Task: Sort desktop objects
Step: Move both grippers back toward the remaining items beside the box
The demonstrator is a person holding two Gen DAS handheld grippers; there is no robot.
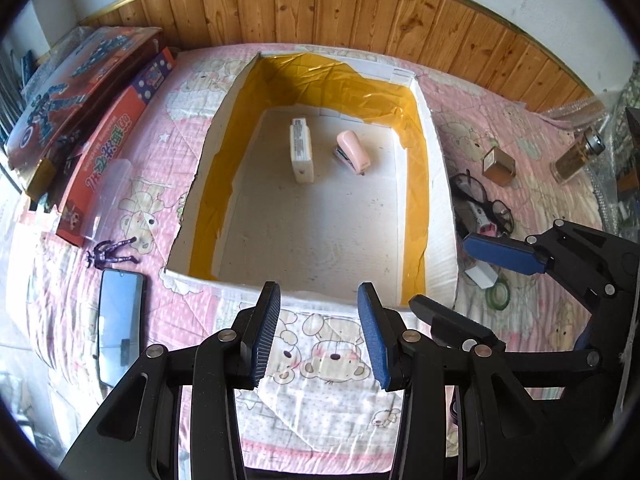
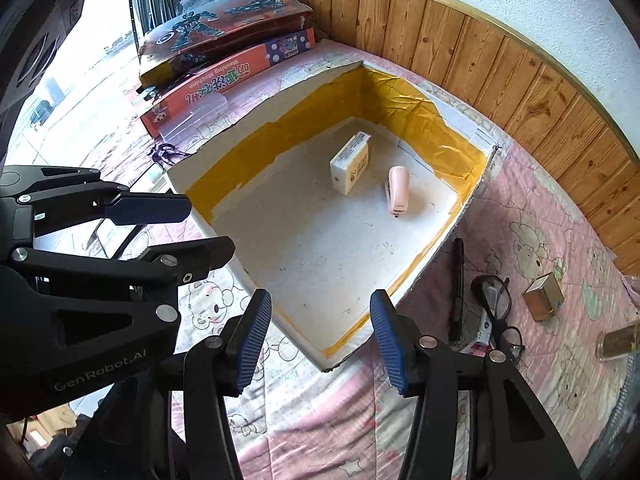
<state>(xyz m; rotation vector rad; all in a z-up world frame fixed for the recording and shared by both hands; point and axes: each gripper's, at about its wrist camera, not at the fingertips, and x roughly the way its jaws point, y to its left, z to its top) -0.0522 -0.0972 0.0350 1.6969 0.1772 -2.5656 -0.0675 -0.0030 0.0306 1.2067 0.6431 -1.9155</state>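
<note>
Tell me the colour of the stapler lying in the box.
Pale pink; the stapler shows best in the right wrist view, on the box floor.

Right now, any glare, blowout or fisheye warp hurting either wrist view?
Left wrist: the phone screen mirrors bright sky; the wood panelling bows into an arc. Right wrist: the window area at left is blown out white, and the yellow lining of the box catches sheen. The stapler stays sharp.

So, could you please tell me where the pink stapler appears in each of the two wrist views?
Left wrist view: the pink stapler lies just above centre, inside the box, right of the white carton.
Right wrist view: it sits right of centre at mid-height, again right of the carton.
Shared landmark: the yellow-lined box.
</note>
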